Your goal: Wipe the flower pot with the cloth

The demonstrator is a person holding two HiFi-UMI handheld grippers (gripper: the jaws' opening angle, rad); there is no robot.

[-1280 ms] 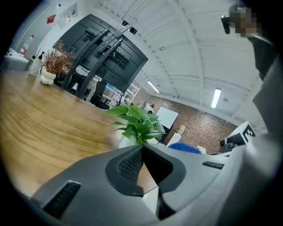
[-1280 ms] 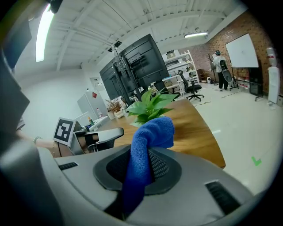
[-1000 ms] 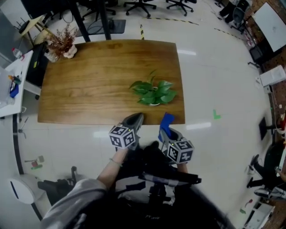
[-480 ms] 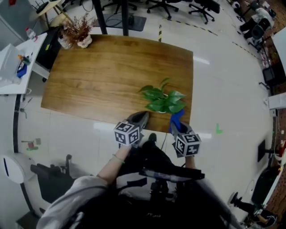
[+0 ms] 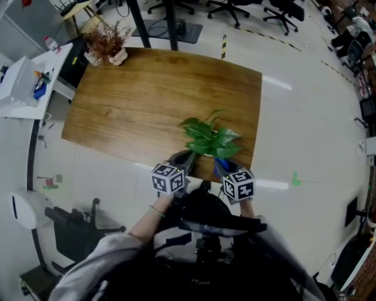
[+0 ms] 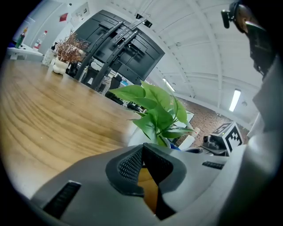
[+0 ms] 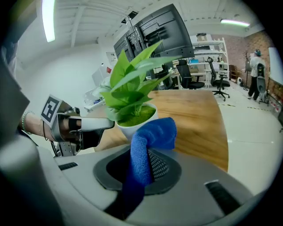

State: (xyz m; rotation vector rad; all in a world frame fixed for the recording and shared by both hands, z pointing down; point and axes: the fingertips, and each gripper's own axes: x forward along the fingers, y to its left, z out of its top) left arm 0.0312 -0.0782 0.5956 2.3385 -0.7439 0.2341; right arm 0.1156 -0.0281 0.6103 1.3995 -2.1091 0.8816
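A small white flower pot (image 7: pixel 132 126) holding a green leafy plant (image 5: pixel 208 138) stands near the front right edge of the wooden table (image 5: pixel 135 100). In the head view the leaves hide most of the pot. My right gripper (image 7: pixel 146 165) is shut on a blue cloth (image 7: pixel 152 137), whose folded end pokes out just in front of the pot. My left gripper (image 6: pixel 142 148) is shut with nothing in it, close to the pot's (image 6: pixel 134 137) left side. Both grippers, left (image 5: pixel 181 160) and right (image 5: pixel 222 167), sit at the table's near edge, flanking the plant.
A dried flower arrangement (image 5: pixel 107 44) stands at the table's far left corner. A white side desk (image 5: pixel 23 76) with small items is to the left. Office chairs (image 5: pixel 232 7) stand beyond the table, and a person (image 7: pixel 256 73) stands far off at the right.
Both grippers have moved forward from in front of the table up to the plant, which now sits between them. The blue cloth is now close to the pot.
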